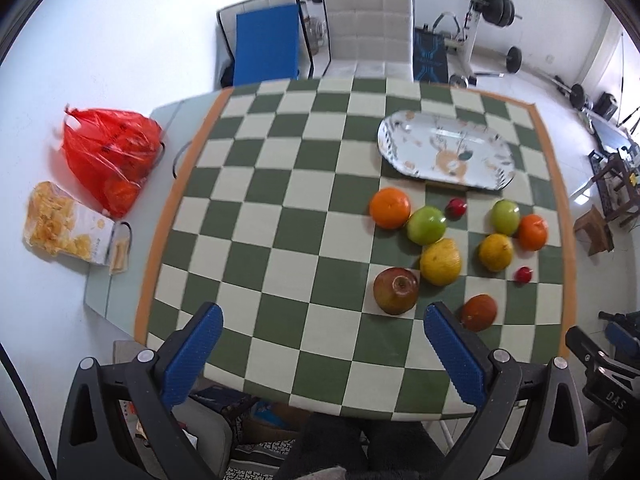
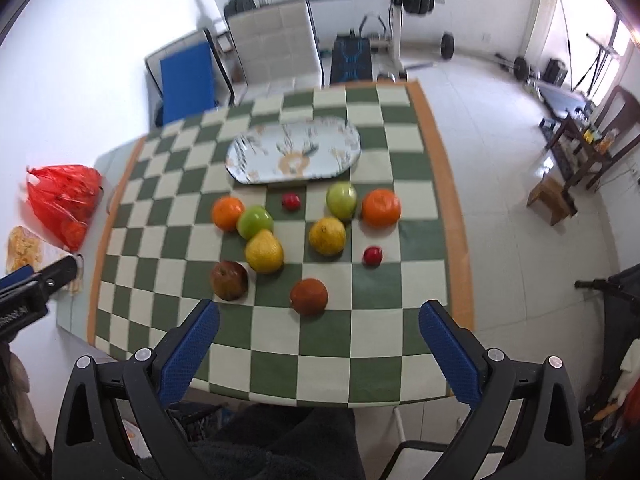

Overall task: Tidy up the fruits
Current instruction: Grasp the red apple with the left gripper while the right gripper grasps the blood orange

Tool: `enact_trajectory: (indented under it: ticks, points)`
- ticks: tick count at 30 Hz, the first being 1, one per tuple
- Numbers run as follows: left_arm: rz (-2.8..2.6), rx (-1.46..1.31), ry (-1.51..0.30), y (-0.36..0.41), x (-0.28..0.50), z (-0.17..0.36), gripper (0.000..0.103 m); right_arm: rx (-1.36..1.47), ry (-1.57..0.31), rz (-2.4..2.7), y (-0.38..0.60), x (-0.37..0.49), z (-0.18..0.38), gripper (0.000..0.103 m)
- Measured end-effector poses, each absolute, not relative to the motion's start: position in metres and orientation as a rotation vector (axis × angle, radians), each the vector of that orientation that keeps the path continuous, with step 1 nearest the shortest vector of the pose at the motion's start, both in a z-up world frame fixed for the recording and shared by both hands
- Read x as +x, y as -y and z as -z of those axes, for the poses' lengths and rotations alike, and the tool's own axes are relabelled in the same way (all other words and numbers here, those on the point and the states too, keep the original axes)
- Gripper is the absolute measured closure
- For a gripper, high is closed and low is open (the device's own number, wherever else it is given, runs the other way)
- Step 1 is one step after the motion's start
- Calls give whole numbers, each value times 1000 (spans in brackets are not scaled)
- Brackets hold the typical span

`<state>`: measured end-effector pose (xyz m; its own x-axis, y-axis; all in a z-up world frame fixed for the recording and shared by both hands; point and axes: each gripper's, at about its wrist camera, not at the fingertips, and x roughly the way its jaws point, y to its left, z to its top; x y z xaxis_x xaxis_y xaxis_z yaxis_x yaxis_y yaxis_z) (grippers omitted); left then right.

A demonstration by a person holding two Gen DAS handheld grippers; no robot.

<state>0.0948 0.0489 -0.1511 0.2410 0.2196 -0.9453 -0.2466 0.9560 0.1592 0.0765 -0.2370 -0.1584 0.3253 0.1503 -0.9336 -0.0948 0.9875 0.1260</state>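
Observation:
Several fruits lie loose on the checkered table (image 1: 280, 216): oranges (image 1: 389, 207), green apples (image 1: 426, 225), yellow pears (image 1: 440, 262), a brown-red pomegranate (image 1: 396, 290), a dark red-orange fruit (image 1: 479, 312) and small red fruits (image 1: 456, 207). An empty oval patterned plate (image 1: 446, 151) lies behind them; it also shows in the right wrist view (image 2: 294, 150). My left gripper (image 1: 322, 328) is open and empty above the table's near edge, left of the fruits. My right gripper (image 2: 319, 326) is open and empty, just before the dark red-orange fruit (image 2: 309, 296).
A red plastic bag (image 1: 108, 156) and a snack box (image 1: 68, 226) sit on a side surface to the left. A white chair (image 1: 368, 28) stands behind the table. Gym equipment (image 1: 480, 4) fills the back of the room. Small wooden furniture (image 2: 552, 200) stands right.

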Motion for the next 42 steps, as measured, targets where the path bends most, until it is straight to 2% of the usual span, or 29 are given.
enact_trajectory:
  ticks: [6, 11, 13, 15, 26, 31, 33, 39, 42]
  points:
    - [-320, -18, -1424, -48, 121, 231, 0, 111, -1418, -183, 241, 106, 286, 1]
    - [-295, -85, -1524, -53, 140, 279, 0, 130, -1493, -249, 215, 119, 344, 2]
    - [-291, -101, -1553, -53, 144, 292, 0, 119, -1515, -247, 205, 122, 359, 7]
    - [-278, -106, -1577, -51, 148, 304, 0, 114, -1545, -248, 198, 127, 377, 7]
    - [-194, -150, -1652, -37, 172, 343, 0, 70, -1649, -226, 175, 137, 436, 8]
    - [-174, -183, -1666, -40, 176, 354, 0, 43, -1651, -209, 167, 140, 438, 5]
    - [-166, -185, -1665, -42, 177, 358, 0, 16, -1668, -213, 160, 140, 440, 0]
    - [-139, -195, -1679, -53, 176, 364, 0, -190, -1715, -143, 125, 138, 450, 0]
    - [-121, -192, -1688, -56, 174, 372, 3, -120, -1703, -141, 130, 136, 446, 0]
